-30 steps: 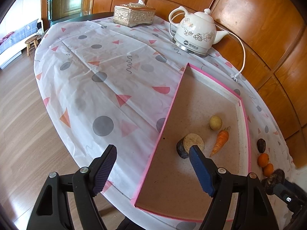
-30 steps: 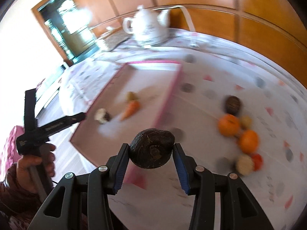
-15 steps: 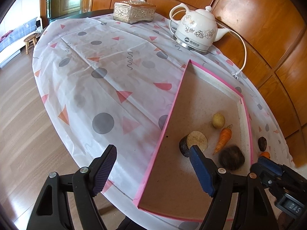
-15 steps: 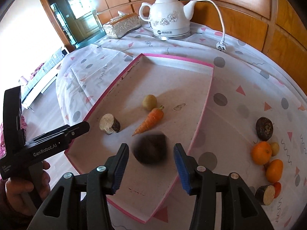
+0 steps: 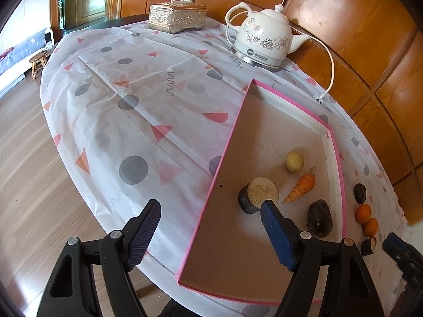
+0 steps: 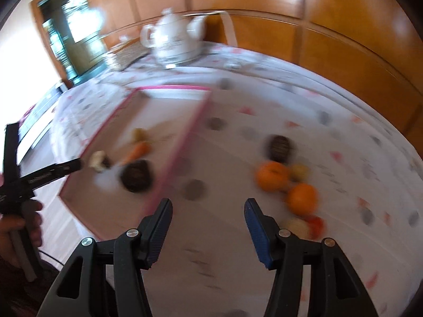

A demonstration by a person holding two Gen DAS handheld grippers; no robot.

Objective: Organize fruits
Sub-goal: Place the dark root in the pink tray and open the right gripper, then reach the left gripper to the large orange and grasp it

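A pink-rimmed tray (image 5: 227, 145) lies on the table and holds a small yellow potato (image 5: 294, 161), a carrot (image 5: 301, 188), a cut root piece (image 5: 257, 195) and a dark brown tuber (image 5: 319, 218). My left gripper (image 5: 211, 233) is open and empty over the tray's near left rim. My right gripper (image 6: 208, 233) is open and empty over the tablecloth, right of the tray (image 6: 174, 158); this view is blurred. The dark tuber (image 6: 137, 175) lies in the tray. Two oranges (image 6: 272, 175) and a dark fruit (image 6: 279, 146) lie on the cloth to the right.
A white electric kettle (image 5: 261, 42) with its cord stands behind the tray. A gold tissue box (image 5: 177, 17) sits at the far edge. The round table's edge drops to a wooden floor (image 5: 23, 185) on the left. Wood panelling runs along the right.
My right gripper carried the dark tuber over the tray, opened and dropped it there, then swung right toward the oranges. The left gripper stayed open and nearly still.
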